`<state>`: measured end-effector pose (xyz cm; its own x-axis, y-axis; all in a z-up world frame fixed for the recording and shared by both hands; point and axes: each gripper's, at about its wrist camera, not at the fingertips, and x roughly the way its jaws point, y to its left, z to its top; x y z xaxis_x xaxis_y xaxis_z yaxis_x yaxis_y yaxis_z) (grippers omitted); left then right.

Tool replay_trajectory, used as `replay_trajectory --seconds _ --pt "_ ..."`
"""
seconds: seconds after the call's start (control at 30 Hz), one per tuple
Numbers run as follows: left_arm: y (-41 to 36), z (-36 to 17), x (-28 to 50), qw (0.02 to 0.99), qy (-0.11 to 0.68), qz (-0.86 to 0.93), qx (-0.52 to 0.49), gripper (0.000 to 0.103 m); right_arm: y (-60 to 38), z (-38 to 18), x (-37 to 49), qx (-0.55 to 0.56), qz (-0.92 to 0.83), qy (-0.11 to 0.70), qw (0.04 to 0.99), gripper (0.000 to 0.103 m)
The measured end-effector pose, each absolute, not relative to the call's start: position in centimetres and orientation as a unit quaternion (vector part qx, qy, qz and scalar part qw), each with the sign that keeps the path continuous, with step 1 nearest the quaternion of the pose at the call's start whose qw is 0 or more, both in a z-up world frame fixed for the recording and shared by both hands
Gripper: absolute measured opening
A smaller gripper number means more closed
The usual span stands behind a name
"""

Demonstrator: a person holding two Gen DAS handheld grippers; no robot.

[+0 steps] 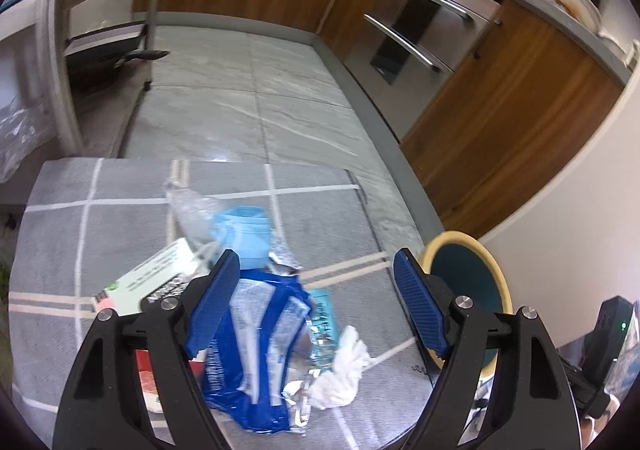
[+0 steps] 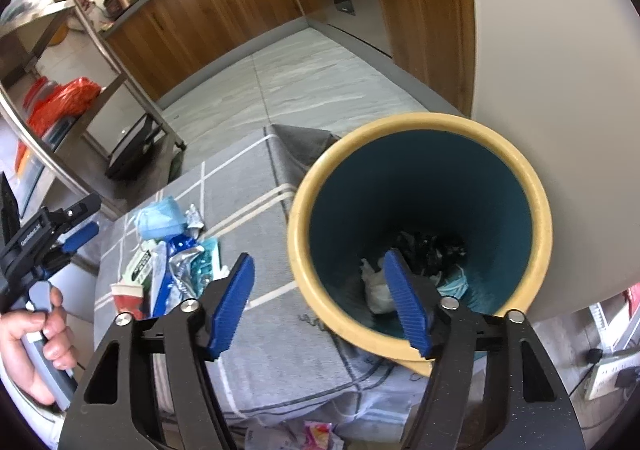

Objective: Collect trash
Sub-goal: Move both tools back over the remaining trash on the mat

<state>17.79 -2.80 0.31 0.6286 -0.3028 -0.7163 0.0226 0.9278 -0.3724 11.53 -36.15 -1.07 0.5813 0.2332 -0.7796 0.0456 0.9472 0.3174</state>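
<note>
A pile of trash lies on a grey checked cloth: a blue and silver foil wrapper, a crumpled white tissue, a blue face mask, a clear plastic bottle and a white and red carton. My left gripper is open just above the wrapper. My right gripper is open and empty over the rim of the yellow-rimmed teal bin. The bin holds a tissue, a mask and dark scraps.
Wooden kitchen cabinets and an oven line the far side of the tiled floor. A steel shelf rack with red bags stands at the left. A white wall is behind the bin. The left gripper also shows in the right wrist view.
</note>
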Motion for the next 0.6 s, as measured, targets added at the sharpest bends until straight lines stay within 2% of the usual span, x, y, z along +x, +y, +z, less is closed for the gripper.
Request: replay_trajectory --seconds 0.37,0.5,0.6 --pt "1.0 -1.2 18.1 0.877 0.444 -0.054 -0.178 0.078 -33.0 -1.2 11.9 0.135 0.080 0.460 0.874 0.070" --pt "0.8 -2.2 19.2 0.874 0.459 -0.053 -0.153 0.078 -31.5 -1.5 12.1 0.124 0.092 0.466 0.871 0.070" --pt "0.3 -3.2 19.9 0.869 0.471 -0.058 -0.138 0.072 -30.3 -1.9 12.2 0.116 0.102 0.471 0.868 0.070"
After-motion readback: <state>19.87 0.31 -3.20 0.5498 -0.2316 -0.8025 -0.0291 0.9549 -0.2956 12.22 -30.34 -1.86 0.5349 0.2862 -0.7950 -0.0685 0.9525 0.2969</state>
